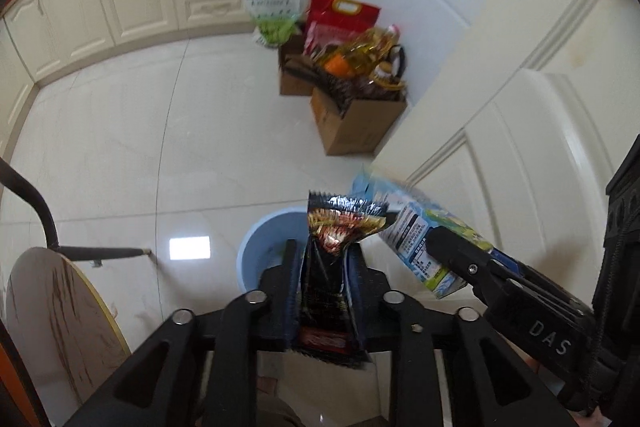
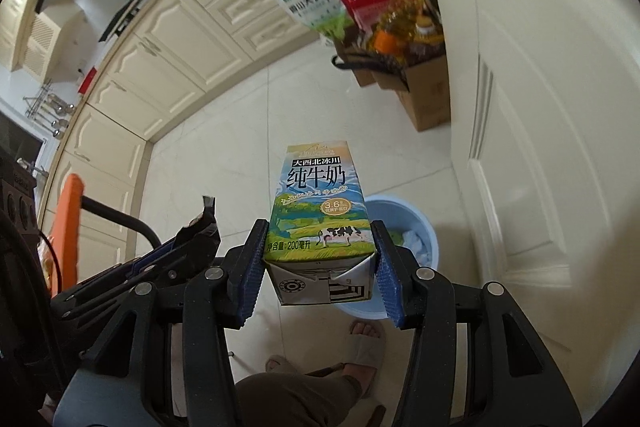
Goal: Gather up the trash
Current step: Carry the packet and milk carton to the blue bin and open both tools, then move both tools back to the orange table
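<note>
The left claw (image 1: 326, 267) is closed tight on a black snack wrapper (image 1: 332, 267), held above the pale blue bin (image 1: 260, 247) on the tiled floor (image 1: 160, 127). The right claw (image 2: 320, 267) pinches a green-and-blue milk carton (image 2: 318, 215) between its blue pads (image 2: 250, 279) — the bin (image 2: 424, 231) sits just beyond it, crumpled paper inside. Further off, cardboard boxes (image 1: 356, 127) stuffed with groceries stand against the cream door (image 1: 520, 107), and a round surface (image 1: 52, 307) edges in at left — a sandalled foot (image 2: 364, 343) shows below.
</note>
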A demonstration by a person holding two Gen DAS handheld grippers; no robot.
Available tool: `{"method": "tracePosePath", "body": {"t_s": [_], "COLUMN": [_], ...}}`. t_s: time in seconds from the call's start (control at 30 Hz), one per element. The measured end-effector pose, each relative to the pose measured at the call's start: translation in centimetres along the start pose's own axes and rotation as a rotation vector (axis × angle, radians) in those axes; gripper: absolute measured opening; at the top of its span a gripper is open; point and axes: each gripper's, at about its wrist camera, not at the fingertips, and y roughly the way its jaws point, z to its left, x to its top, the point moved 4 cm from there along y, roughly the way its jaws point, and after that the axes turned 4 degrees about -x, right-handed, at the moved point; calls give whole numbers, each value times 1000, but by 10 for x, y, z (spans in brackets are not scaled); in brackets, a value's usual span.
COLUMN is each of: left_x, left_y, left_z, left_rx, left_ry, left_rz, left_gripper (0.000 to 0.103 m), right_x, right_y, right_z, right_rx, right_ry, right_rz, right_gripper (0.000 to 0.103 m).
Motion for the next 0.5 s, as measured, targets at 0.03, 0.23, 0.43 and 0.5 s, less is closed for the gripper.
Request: {"method": "tracePosePath", "body": {"t_s": [0.03, 0.23, 0.43, 0.5], "left_x": [2, 18, -1, -11], "left_y": [3, 4, -25, -40], "left_z": [3, 6, -13, -17], "left_rx": [9, 52, 32, 23], "left_ry": [-4, -23, 18, 37], "left_rz": [7, -24, -81, -106], "left_gripper": [42, 81, 93, 97], "right_x": [-2, -4, -9, -10], "right_y": [5, 15, -9, -21], "right_z": [-3, -21, -23, -21], "right_rx": [-6, -49, -84, -82], "right_ry": [9, 67, 87, 96], "right_rz": [9, 25, -9, -28], "right_gripper": [50, 86, 101, 103]}}
